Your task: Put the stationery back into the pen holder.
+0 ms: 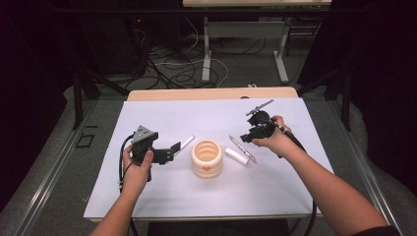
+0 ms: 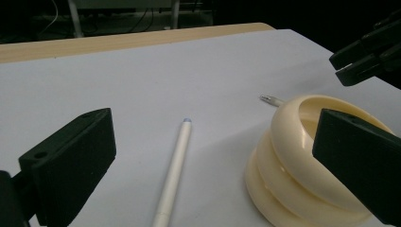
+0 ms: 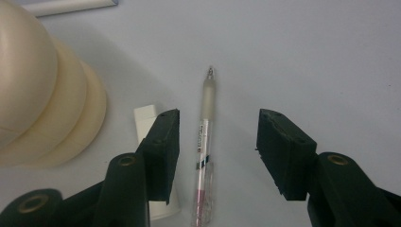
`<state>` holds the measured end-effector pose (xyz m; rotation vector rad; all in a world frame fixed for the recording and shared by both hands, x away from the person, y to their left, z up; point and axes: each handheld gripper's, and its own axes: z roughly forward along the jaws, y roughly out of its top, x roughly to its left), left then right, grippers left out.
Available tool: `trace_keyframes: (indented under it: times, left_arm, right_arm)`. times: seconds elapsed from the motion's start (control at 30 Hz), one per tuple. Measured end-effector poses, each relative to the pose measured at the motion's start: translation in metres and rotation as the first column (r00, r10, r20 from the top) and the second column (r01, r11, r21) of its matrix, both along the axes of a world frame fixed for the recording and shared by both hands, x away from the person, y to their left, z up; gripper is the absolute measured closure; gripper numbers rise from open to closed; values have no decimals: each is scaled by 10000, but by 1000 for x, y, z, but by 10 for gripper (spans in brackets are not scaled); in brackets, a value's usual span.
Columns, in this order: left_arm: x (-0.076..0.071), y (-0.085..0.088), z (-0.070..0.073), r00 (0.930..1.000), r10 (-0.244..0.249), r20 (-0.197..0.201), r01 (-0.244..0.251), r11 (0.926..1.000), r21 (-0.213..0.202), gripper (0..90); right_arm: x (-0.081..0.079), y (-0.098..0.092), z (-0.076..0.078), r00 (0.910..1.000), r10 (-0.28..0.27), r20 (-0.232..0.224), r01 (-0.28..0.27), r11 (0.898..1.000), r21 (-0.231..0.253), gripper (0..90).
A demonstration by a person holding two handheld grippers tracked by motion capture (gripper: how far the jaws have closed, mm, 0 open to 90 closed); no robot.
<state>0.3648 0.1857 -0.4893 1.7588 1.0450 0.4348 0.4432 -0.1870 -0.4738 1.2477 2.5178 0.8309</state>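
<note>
while the right tongs [image 3: 215,156] stand apart astride a slim clear-barrelled pen [image 3: 204,156], the left tongs [image 2: 213,165] gape beside a ribbed, glossy cream holder [image 2: 293,161] on the white counter [image 1: 162,118].

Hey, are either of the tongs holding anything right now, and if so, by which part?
Nothing is held. The right tongs stand open astride the clear pen, pads off it. The left tongs are open beside the cream holder.
</note>
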Motion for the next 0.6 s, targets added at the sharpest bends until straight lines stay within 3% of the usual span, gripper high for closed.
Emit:
trace_keyframes:
  times: [0.27, 0.43, 0.47, 0.5, 0.6]
  left_arm:
    - [0, 2, -1, 10000, 35, -37, -35, 10000, -35, 5]
    - [0, 2, -2, 9999, 78, -110, -78, 10000, -46, 5]
    - [0, 2, -2, 9999, 75, -114, -75, 10000, -46, 5]
    - [0, 2, -2, 9999, 62, -97, -63, 10000, -55, 5]
    - [0, 1, -2, 9999, 36, -101, -35, 10000, 25, 5]
  right_arm:
    - [11, 7, -10, 9998, -71, -161, 66, 9995, -322, 521]
    - [16, 7, -15, 9986, -298, -431, 283, 9990, -356, 544]
    - [18, 7, -19, 9995, -297, -116, 296, 9996, -35, 550]
    - [18, 7, -17, 9983, -351, -458, 335, 9988, -370, 560]
    - [21, 9, -21, 9990, -269, -368, 261, 9994, -241, 584]
